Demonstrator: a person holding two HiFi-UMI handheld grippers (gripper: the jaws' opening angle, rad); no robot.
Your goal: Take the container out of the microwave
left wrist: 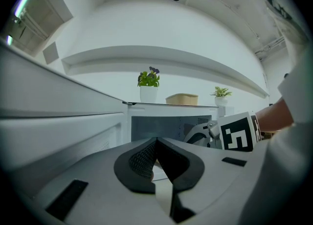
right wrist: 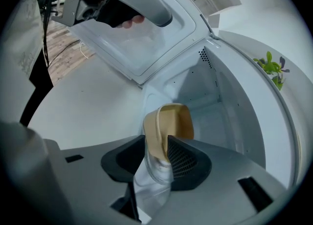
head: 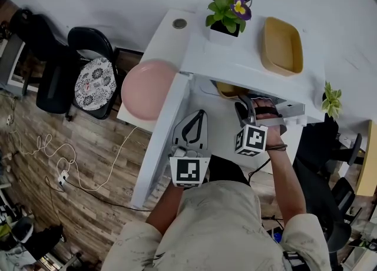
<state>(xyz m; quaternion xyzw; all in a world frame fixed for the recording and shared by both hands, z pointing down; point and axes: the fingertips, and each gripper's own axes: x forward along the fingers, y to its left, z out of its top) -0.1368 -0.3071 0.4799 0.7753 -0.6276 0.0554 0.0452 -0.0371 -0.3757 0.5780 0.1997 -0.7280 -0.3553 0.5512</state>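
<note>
Two grippers: right gripper (right wrist: 157, 143), fingers clamped on tan container (right wrist: 171, 121) rim at open microwave (right wrist: 230, 121); left gripper (left wrist: 156, 143), fingers together, empty.

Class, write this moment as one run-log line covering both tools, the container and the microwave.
right tool: shut on rim of tan oval container | container: inside open white microwave, not yet out | left tool: shut, empty

Container (right wrist: 172, 120): tan, shallow, rounded rim. Sits at the cavity mouth, near rim pinched between the jaws of the right gripper (right wrist: 157, 146). Microwave (right wrist: 222, 106): white, interior empty behind the container, door (right wrist: 142, 38) swung open at 11 o'clock.
</note>
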